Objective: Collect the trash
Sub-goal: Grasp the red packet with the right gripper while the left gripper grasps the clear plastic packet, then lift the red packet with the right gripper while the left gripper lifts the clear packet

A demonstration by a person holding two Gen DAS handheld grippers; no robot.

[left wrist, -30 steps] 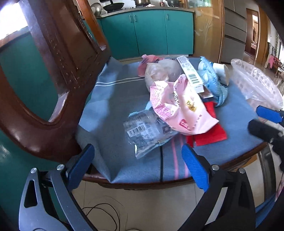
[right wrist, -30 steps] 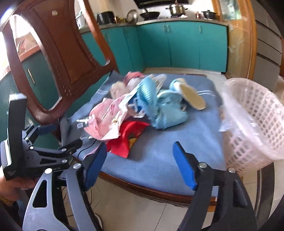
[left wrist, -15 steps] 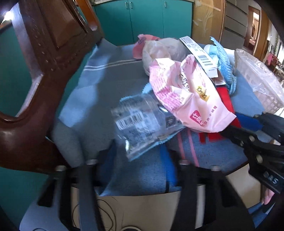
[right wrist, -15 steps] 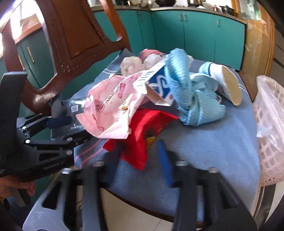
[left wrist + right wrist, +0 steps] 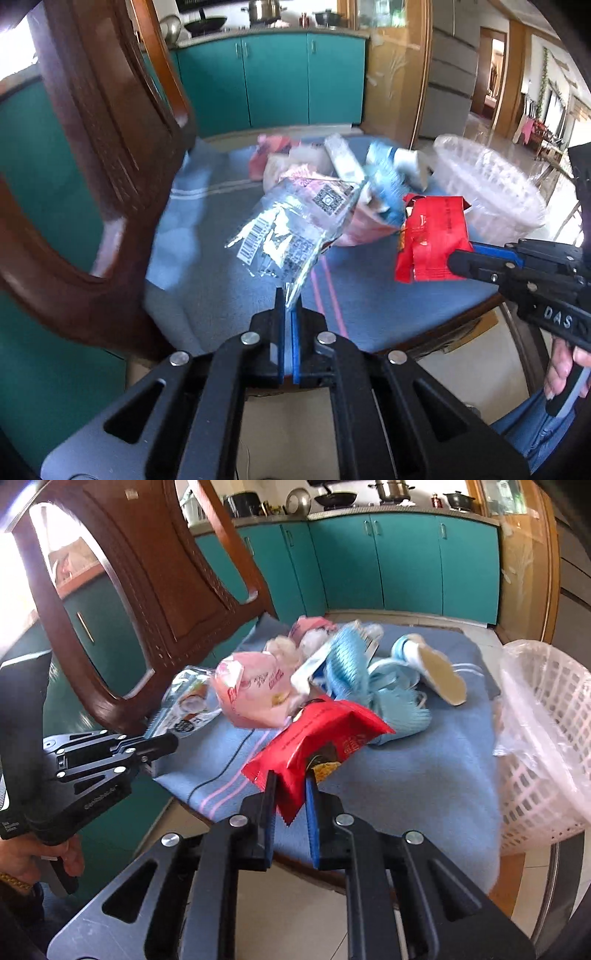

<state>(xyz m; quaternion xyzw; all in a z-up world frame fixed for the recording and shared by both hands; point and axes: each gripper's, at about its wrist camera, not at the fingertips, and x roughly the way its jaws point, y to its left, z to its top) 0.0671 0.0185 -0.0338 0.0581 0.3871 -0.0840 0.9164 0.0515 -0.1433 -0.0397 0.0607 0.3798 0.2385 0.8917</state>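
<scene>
A clear crinkled wrapper (image 5: pixel 291 236) with a barcode hangs lifted off the blue seat cloth (image 5: pixel 369 295), its lower corner pinched in my left gripper (image 5: pixel 288 295), which is shut on it. The right wrist view shows the same wrapper (image 5: pixel 188 705) at the left gripper (image 5: pixel 162 744). A red snack wrapper (image 5: pixel 317 734) is raised above the cloth between the pads of my right gripper (image 5: pixel 290 779), whose jaws are closing on it and press its near end. The left wrist view shows the red wrapper (image 5: pixel 432 240) held at the right gripper (image 5: pixel 461 262).
A pink bag (image 5: pixel 255 694), a white box, pale blue knit slippers (image 5: pixel 388 686) and other scraps lie piled on the cloth. A white plastic basket (image 5: pixel 543 738) with a clear liner stands at the seat's right edge. The dark wooden chair back (image 5: pixel 147 590) rises on the left.
Both grippers went from wide open to closed, the left on the clear wrapper, the right on the red one. Both wrappers have been lifted off the cloth.
</scene>
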